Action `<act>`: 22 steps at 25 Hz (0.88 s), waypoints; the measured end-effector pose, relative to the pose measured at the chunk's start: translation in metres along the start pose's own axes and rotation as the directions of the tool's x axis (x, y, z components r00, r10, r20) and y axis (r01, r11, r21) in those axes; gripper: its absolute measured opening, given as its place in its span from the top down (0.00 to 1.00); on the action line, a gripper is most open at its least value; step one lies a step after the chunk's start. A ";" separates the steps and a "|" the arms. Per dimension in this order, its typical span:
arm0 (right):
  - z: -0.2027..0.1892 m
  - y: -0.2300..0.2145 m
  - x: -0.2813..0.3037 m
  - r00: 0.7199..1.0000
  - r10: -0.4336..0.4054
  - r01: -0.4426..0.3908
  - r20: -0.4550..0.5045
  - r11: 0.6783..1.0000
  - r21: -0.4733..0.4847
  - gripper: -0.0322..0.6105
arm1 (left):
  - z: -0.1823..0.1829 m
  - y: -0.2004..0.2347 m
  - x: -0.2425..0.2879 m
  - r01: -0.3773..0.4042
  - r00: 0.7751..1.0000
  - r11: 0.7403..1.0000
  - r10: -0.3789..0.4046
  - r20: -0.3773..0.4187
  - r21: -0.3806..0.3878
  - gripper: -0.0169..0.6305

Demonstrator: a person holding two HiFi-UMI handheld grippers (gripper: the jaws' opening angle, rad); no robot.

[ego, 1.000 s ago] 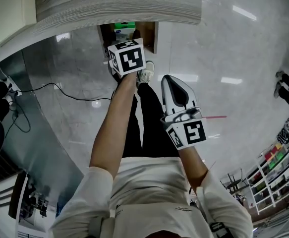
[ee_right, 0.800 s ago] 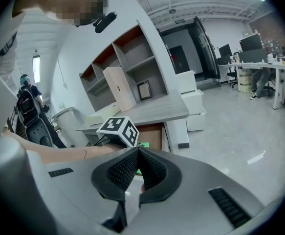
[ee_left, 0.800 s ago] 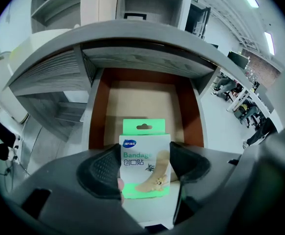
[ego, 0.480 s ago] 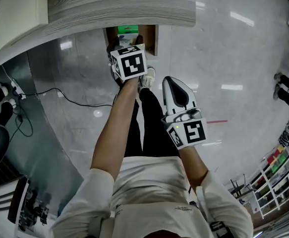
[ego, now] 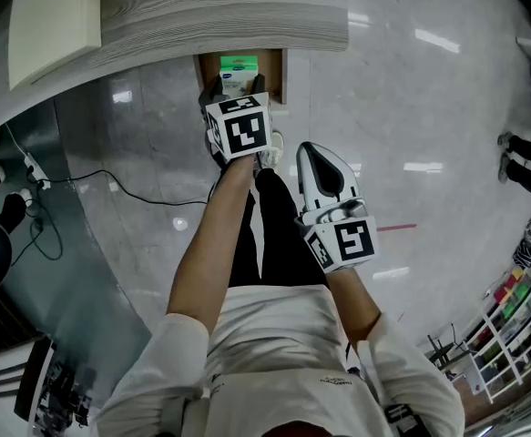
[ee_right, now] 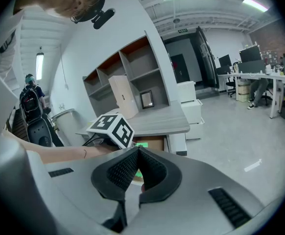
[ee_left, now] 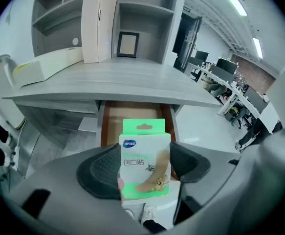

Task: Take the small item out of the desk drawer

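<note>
Plaster box (ee_left: 145,148), green and white, is being gripped upright between the jaws of the left gripper (ee_left: 144,166). Both ribbed pads (ee_left: 103,168) are being pressed against the box's side edges.

The box is being held in line with the open drawer (ee_left: 135,115). In the head view its green top is being seen within the drawer opening. Whether the box is clear of the drawer's rim cannot be told. The drawer is being shown pulled out from under the grey wood-grain desk (ee_left: 108,84).

Left arm: it is being held out nearly straight, forward and down. The bare left forearm (ego: 206,235) is being seen running from the white sleeve to the marker cube (ego: 239,127) on the left gripper.

Right gripper (ee_right: 136,150): it is being kept clenched on nothing, the pad tips meeting with no item between them. The right arm is being held bent, close to the torso. The right gripper is being pointed forward over the person's legs, nearer the body than the left gripper and apart from it.

Surroundings: a flat white box (ee_left: 44,65) is being carried on the desk, with a shelving unit (ee_left: 132,13) and a picture frame (ee_left: 127,44) at the back. A cable (ego: 110,176) is being seen trailing across the glossy floor (ego: 411,89).
</note>
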State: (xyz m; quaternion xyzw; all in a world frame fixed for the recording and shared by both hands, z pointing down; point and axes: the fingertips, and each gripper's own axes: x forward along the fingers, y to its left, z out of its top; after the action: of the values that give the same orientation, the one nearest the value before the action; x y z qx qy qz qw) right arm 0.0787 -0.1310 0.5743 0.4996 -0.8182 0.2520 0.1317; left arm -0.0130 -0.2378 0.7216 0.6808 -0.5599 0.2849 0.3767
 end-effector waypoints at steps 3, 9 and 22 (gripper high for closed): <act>0.010 0.004 -0.007 1.000 -0.009 0.009 0.017 1.000 -0.007 0.90 | 0.005 -0.002 -0.015 0.007 1.000 1.000 -0.007 0.013 0.001 0.47; 0.032 0.013 -0.027 0.999 -0.027 0.028 0.043 0.999 -0.024 0.90 | 0.020 -0.009 -0.053 0.017 0.999 1.000 -0.018 0.041 0.024 0.47; 0.085 0.042 -0.050 0.994 -0.033 0.038 0.102 0.998 -0.045 0.90 | 0.064 -0.012 -0.133 0.045 0.989 0.998 -0.051 0.136 0.046 0.47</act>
State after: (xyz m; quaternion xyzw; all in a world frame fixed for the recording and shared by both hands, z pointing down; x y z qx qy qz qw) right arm 0.0675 -0.1238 0.4680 0.5230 -0.8206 0.2047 0.1061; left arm -0.0312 -0.2173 0.5764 0.7200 -0.5617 0.2400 0.3294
